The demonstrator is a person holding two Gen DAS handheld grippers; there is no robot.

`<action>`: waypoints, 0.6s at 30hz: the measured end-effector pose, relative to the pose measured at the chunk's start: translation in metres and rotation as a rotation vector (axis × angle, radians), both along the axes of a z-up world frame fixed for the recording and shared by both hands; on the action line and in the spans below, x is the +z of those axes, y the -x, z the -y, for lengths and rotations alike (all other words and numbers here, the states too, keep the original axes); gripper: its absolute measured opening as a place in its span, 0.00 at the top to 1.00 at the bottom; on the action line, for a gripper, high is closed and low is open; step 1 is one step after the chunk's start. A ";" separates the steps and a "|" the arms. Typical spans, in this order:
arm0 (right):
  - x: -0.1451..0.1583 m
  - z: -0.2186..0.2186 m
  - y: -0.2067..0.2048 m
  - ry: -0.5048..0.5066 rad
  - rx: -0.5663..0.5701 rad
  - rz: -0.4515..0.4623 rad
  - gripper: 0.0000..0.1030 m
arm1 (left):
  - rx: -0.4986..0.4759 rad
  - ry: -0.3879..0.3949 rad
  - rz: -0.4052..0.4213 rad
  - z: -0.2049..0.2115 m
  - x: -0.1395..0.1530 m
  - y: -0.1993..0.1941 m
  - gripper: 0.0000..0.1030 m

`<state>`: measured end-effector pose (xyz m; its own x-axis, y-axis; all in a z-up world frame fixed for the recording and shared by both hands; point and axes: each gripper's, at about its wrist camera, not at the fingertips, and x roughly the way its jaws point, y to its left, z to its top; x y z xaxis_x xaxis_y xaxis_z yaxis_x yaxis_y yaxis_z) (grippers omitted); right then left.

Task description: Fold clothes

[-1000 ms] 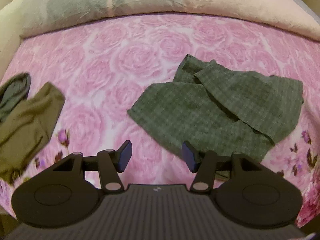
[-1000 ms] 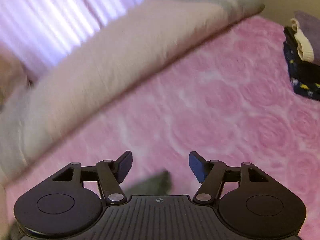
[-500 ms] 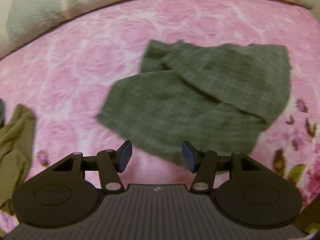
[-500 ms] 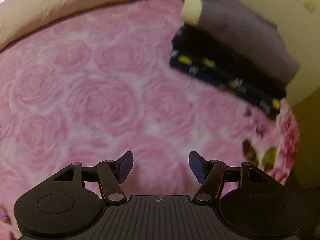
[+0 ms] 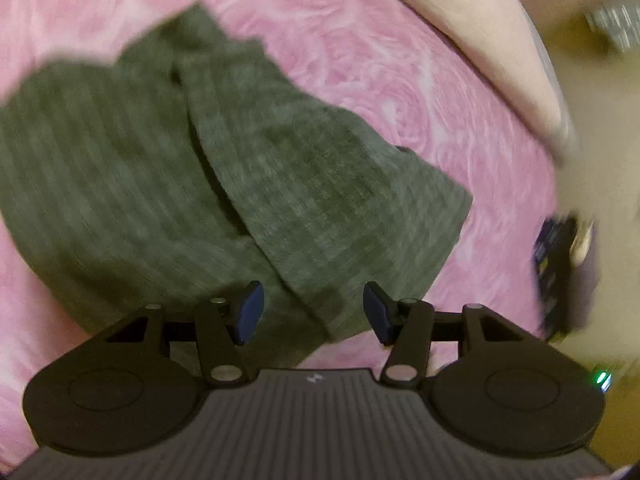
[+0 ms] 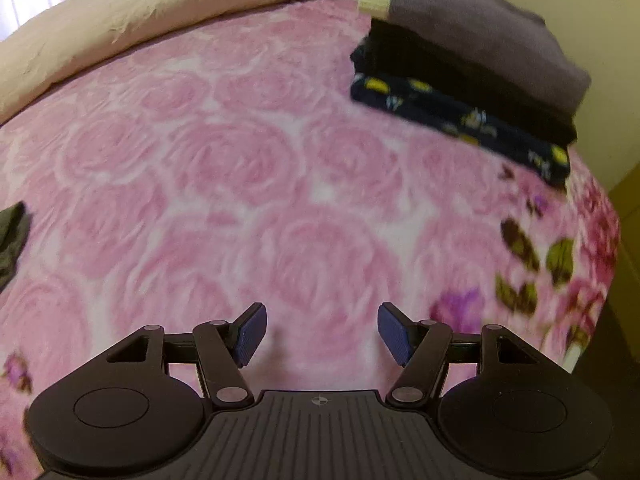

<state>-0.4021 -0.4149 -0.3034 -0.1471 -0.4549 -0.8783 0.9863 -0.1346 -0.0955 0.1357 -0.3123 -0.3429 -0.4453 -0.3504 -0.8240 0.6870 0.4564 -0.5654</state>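
While both tools (image 5: 313, 312) (image 6: 322, 334) gape empty, the rumpled green garment (image 5: 224, 184) at frame centre probably needs its lower edge gripped.

Bed surface: pink rose-patterned blanket (image 6: 248, 168), covering most of both views; darker flowers and green leaves are printed along its right edge in the right wrist view. A cream quilt (image 6: 140, 12) with a grey-green patch lies along the far edge of the blanket. Cream wall (image 6: 600, 40) stands behind the bed at right; fitting on it is too small to identify.
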 end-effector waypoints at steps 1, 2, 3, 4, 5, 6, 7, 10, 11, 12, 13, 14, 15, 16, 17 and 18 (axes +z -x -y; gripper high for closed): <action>0.000 -0.005 -0.001 -0.006 -0.007 0.012 0.37 | 0.028 -0.010 -0.042 0.003 -0.006 0.000 0.58; 0.000 -0.009 -0.001 -0.007 -0.014 0.019 0.37 | 0.045 -0.029 -0.063 0.005 -0.013 0.000 0.67; 0.000 -0.012 -0.002 -0.008 -0.021 0.026 0.37 | 0.059 -0.049 -0.081 0.006 -0.019 0.000 0.75; -0.001 -0.013 -0.002 -0.009 -0.024 0.032 0.37 | 0.073 -0.066 -0.100 0.008 -0.025 0.001 0.92; -0.001 -0.015 -0.003 -0.009 -0.028 0.037 0.37 | 0.083 -0.072 -0.112 0.011 -0.027 0.000 0.99; 0.001 -0.015 -0.004 -0.004 -0.029 0.033 0.37 | 0.087 -0.064 -0.112 0.016 -0.025 -0.001 1.00; 0.003 -0.014 -0.006 0.003 -0.027 0.028 0.37 | 0.088 -0.043 -0.110 0.022 -0.020 -0.003 1.00; 0.012 -0.008 -0.011 0.037 -0.021 0.025 0.37 | 0.075 0.137 -0.062 0.061 0.017 -0.022 1.00; 0.015 -0.004 -0.013 0.052 -0.020 0.029 0.37 | 0.101 0.218 -0.016 0.076 0.036 -0.034 1.00; 0.019 0.000 -0.016 0.066 -0.019 0.043 0.37 | 0.127 0.300 0.030 0.092 0.054 -0.046 1.00; 0.023 0.004 -0.019 0.080 -0.018 0.057 0.37 | 0.151 0.365 0.085 0.105 0.071 -0.058 1.00; 0.026 0.008 -0.022 0.093 -0.017 0.073 0.37 | 0.174 0.399 0.154 0.113 0.085 -0.069 1.00; 0.028 0.010 -0.027 0.101 -0.014 0.097 0.37 | 0.197 0.433 0.223 0.121 0.099 -0.080 1.00; 0.029 0.012 -0.034 0.101 -0.006 0.128 0.37 | 0.220 0.467 0.293 0.129 0.113 -0.091 1.00; 0.030 0.013 -0.042 0.099 0.004 0.161 0.37 | 0.232 0.487 0.356 0.135 0.124 -0.100 0.97; 0.029 0.013 -0.050 0.085 0.018 0.204 0.37 | 0.216 0.482 0.393 0.133 0.128 -0.104 0.96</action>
